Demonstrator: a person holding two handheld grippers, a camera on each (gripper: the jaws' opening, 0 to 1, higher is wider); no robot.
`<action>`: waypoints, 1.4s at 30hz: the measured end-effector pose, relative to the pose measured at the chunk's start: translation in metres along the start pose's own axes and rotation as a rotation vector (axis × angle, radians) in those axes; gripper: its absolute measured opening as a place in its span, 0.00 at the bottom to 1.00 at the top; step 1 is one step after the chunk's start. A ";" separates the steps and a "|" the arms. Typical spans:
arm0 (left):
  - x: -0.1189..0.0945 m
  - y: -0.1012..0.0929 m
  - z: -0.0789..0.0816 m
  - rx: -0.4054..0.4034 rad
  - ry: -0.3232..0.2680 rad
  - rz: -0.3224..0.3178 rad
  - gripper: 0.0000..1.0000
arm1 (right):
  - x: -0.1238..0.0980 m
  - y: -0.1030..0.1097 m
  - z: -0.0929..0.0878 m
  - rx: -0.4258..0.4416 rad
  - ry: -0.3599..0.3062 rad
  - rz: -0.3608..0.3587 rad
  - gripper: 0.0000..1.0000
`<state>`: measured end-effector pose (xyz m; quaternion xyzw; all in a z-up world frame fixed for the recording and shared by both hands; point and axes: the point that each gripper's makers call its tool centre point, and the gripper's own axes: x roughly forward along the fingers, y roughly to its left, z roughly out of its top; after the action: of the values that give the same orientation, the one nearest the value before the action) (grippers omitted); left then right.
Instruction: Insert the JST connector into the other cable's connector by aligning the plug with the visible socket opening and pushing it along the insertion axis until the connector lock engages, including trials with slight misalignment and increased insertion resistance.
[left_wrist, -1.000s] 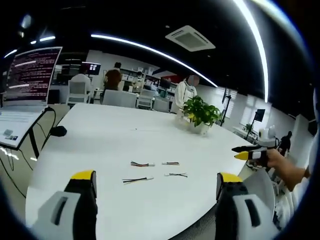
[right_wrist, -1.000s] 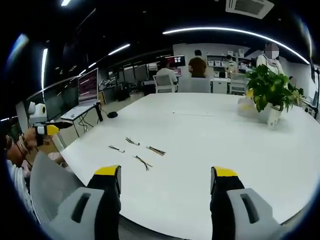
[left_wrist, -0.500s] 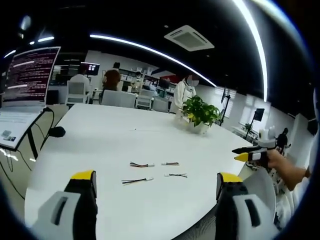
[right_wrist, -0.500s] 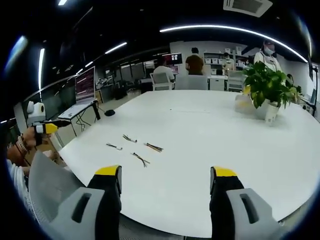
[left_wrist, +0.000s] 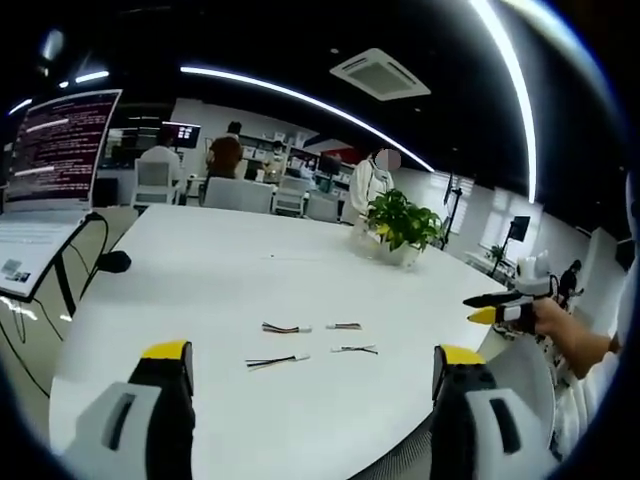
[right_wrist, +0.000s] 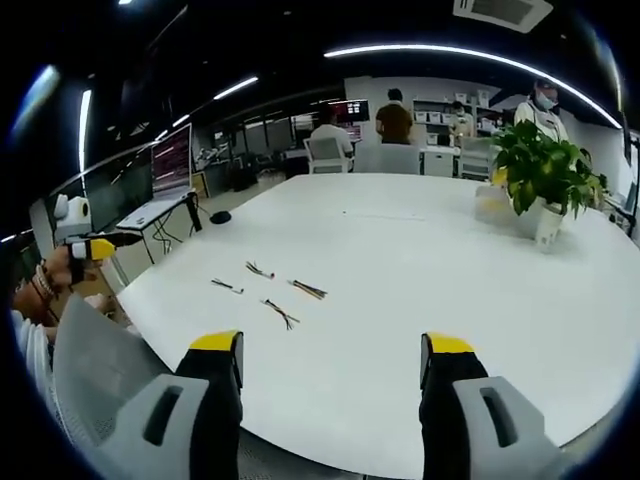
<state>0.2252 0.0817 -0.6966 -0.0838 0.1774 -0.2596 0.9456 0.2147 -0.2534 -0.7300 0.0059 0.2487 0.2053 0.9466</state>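
- Left gripper (left_wrist: 312, 365): jaws spread wide, holding nothing.
- Right gripper (right_wrist: 331, 350): jaws spread wide, empty.
- Four cables (left_wrist: 285, 328) lie on white table (left_wrist: 200, 270), ahead of both grippers, untouched.
- Potted plant (right_wrist: 545, 180) well beyond.

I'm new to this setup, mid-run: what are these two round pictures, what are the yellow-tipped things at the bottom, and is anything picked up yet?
There is no robot arm here: a person holds a two-jaw tool in each hand, and a fisheye camera rides on each. The left gripper view looks along the left tool; the right gripper view looks along the right tool. The yellow-tipped shapes are each tool's own jaws, spread wide with nothing between them. On the white table lie four short cables with connectors, untouched. A potted plant stands further back. The hand at the edge of each view carries the other tool.
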 end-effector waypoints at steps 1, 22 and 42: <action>0.001 0.001 0.000 -0.001 0.002 -0.001 0.99 | 0.001 0.000 0.000 0.000 0.001 0.002 0.70; 0.013 0.008 -0.005 0.007 0.040 -0.013 0.99 | 0.015 -0.001 0.000 -0.017 0.039 0.013 0.70; -0.006 0.006 0.000 0.017 0.009 0.010 0.99 | 0.001 0.010 0.003 -0.014 -0.006 0.029 0.70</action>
<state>0.2231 0.0902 -0.6968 -0.0738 0.1800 -0.2569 0.9467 0.2128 -0.2437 -0.7270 0.0032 0.2440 0.2207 0.9443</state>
